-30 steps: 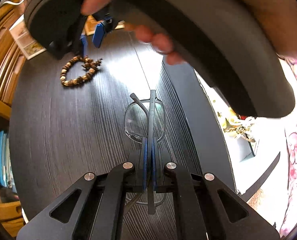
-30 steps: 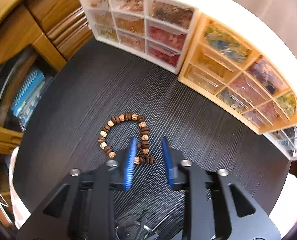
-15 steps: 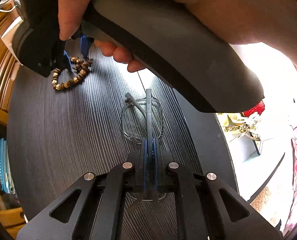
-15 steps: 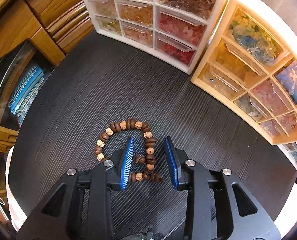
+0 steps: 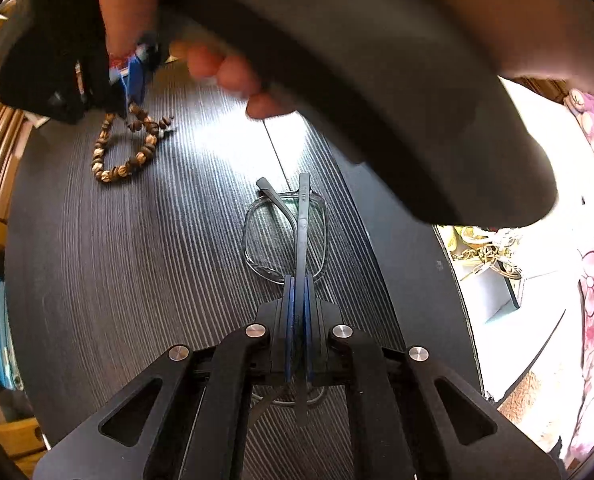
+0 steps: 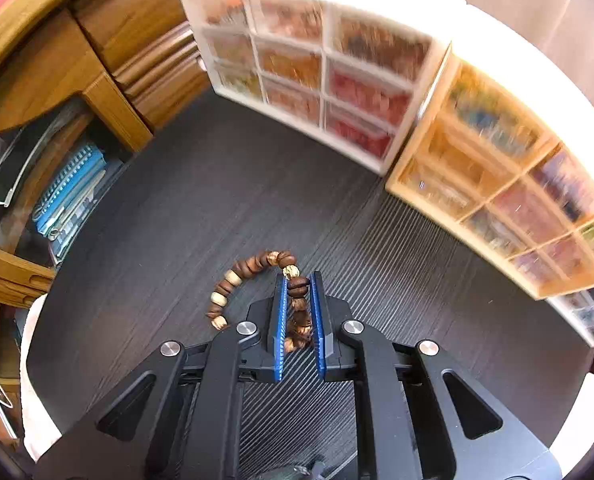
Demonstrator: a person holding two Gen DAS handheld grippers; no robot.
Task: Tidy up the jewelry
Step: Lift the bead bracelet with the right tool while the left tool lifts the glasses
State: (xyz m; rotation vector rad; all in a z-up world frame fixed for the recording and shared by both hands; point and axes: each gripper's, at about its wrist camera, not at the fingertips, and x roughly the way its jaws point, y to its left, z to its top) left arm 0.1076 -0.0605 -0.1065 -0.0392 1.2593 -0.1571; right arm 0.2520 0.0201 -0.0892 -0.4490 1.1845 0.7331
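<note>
We see a dark ribbed tabletop (image 6: 185, 216) | left gripper (image 5: 297, 300) clamped on folded eyeglasses' (image 5: 285, 236) temple; its print unreadable | right gripper (image 6: 298, 308) clamped on wooden bead bracelet (image 6: 253, 276), brown and tan, loop hanging leftward | white drawer organizer (image 6: 313, 64), orange drawer organizer (image 6: 509, 188) behind.

Drawer units (image 6: 361, 80) wall far edge; bare tabletop (image 6: 225, 200) btwn passable.

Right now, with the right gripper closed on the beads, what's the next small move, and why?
Probably lift the right gripper slowly: its pads pinch one side of the bead bracelet, while the rest of the loop looks draped toward the dark table.
</note>
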